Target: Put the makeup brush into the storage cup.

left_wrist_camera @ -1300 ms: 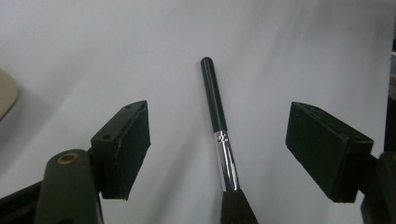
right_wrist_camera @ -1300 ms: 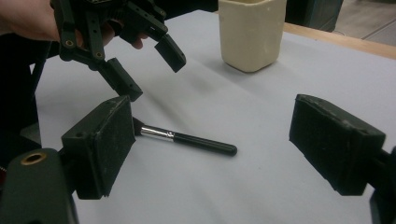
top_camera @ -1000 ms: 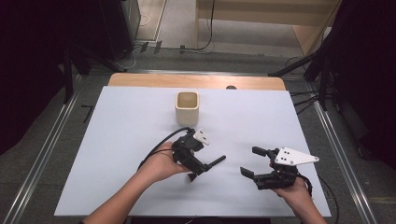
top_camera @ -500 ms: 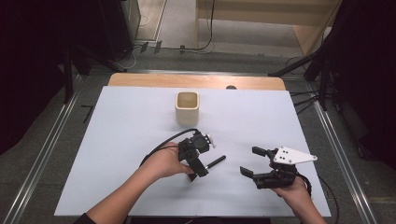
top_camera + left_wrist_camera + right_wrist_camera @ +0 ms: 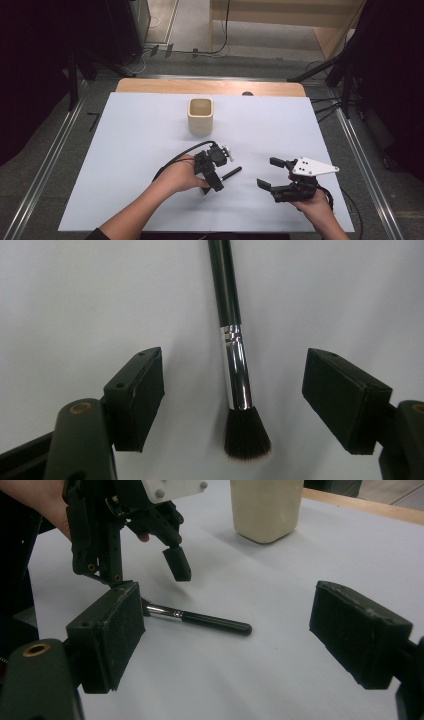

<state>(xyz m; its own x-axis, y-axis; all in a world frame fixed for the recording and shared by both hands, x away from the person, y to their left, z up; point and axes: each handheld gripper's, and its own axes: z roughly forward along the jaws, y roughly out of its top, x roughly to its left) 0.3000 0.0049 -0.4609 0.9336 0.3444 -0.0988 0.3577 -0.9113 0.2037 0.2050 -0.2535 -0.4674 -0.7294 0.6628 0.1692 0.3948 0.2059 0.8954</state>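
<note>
A black makeup brush (image 5: 231, 173) with a silver ferrule lies flat on the white table top (image 5: 125, 150). My left gripper (image 5: 213, 182) points down over its bristle end. In the left gripper view the brush (image 5: 235, 375) lies between the open jaws of the left gripper (image 5: 234, 385), and neither pad (image 5: 142, 390) touches it. The right gripper view has the left gripper (image 5: 145, 575) standing over the brush (image 5: 200, 617). My right gripper (image 5: 270, 172) rests to the right of the brush, open and with nothing held. A beige cup (image 5: 200, 116) stands upright behind.
The beige cup (image 5: 265, 507) is the other object on the white sheet. A wooden table edge (image 5: 210, 86) runs along the back. Metal rails (image 5: 360, 150) flank the table, and dark stands and cables crowd the floor behind.
My left gripper has sunk a little onto the brush's bristle end and shifted slightly rightward. The brush and the right gripper have stayed put.
</note>
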